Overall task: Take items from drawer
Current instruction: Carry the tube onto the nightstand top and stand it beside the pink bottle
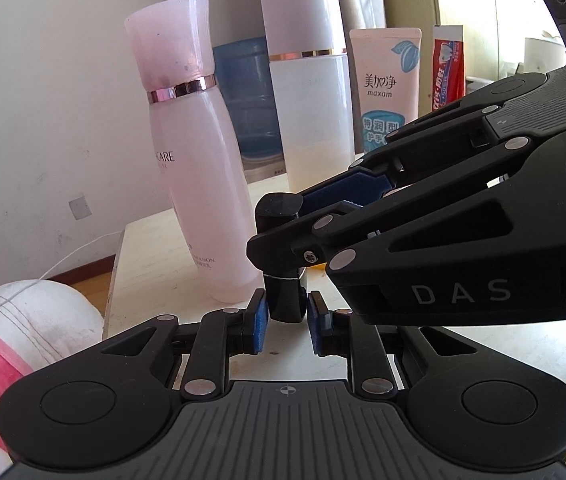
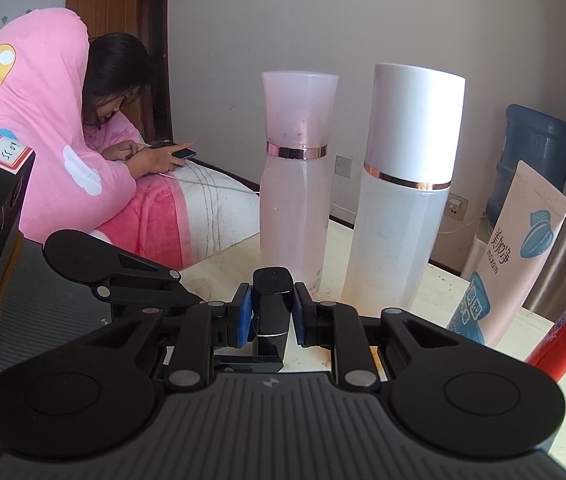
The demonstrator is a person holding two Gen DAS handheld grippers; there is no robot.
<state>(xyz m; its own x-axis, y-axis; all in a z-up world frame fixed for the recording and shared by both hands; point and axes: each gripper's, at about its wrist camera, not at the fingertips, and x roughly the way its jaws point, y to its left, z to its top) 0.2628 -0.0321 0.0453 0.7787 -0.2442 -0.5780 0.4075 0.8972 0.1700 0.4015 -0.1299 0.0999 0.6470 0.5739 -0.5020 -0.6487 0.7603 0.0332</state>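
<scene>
Lipstick point(image 1: 285, 280) is the item in hand, a small black tube pinched by both of your grippers just above the pale tabletop point(image 1: 151, 264); your left gripper point(image 1: 287, 314) has its blue pads closed on the tube's lower half, while your right gripper point(image 1: 283, 220) comes in from the side with its fingers clamped on the upper half, the cap end; the right wrist view shows that same squeeze up close. Progress looks well advanced; a pink bottle point(image 1: 191, 152), a white bottle point(image 1: 309, 92), a hand cream tube point(image 1: 389, 84) and a toothpaste tube point(image 1: 447, 66) already stand upright in a row behind the tube; no drawer shows in either view, so you cannot tell what remains inside; this tube is not yet set down.
</scene>
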